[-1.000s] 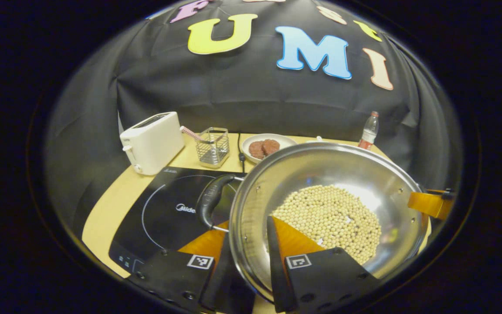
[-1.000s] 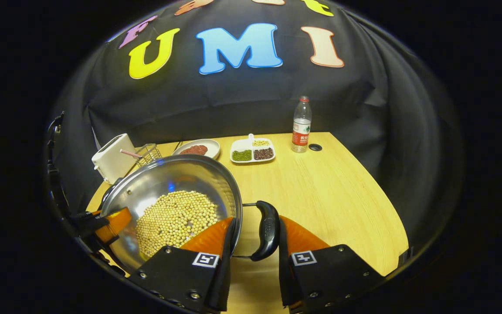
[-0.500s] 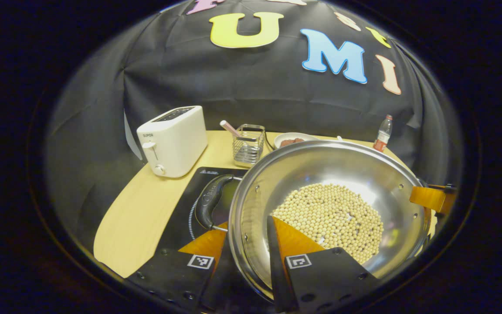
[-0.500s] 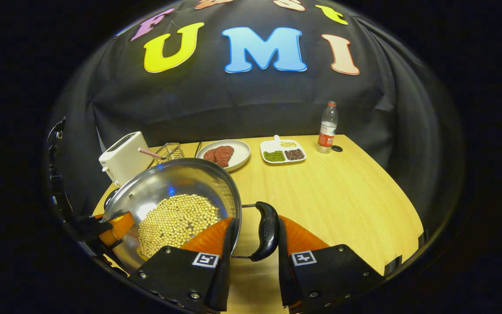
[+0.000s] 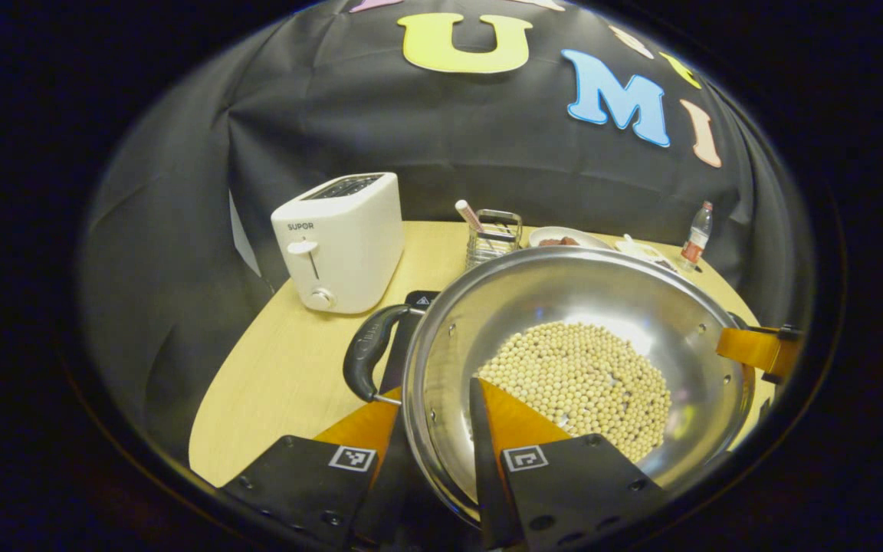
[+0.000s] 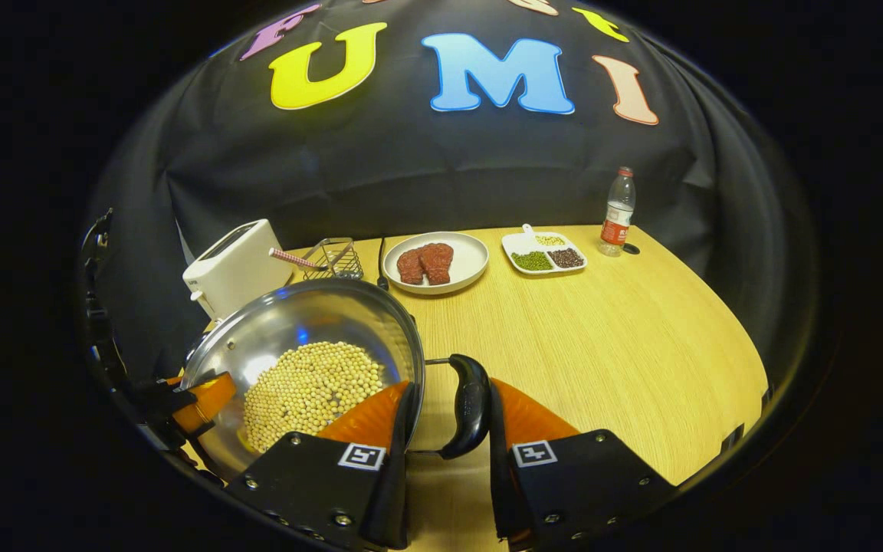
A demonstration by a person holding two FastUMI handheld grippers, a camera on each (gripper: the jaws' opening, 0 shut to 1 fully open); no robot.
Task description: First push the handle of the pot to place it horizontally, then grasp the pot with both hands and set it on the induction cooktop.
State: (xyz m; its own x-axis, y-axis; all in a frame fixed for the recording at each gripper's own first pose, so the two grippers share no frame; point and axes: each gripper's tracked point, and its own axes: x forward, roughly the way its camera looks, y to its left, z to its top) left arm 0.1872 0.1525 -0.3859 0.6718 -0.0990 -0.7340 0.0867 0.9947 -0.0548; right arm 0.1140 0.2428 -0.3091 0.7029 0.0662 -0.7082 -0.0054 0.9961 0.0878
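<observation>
A steel pot holding soybeans hangs above the table between both grippers. My left gripper is shut on the pot's rim beside the black left handle, one finger inside the pot and one outside. My right gripper is shut on the opposite rim and the black right handle. A corner of the black induction cooktop peeks out under the pot's left side; the rest is hidden beneath it. The right gripper's orange finger shows at the pot's far rim.
A white toaster stands close on the left, with a wire basket behind the pot. Along the back of the wooden table sit a plate of meat, a divided dish and a bottle.
Both grippers have carried the pot to the left over the cooktop, which has slid out of sight beneath it. The toaster looms nearer. Both grips are unchanged.
</observation>
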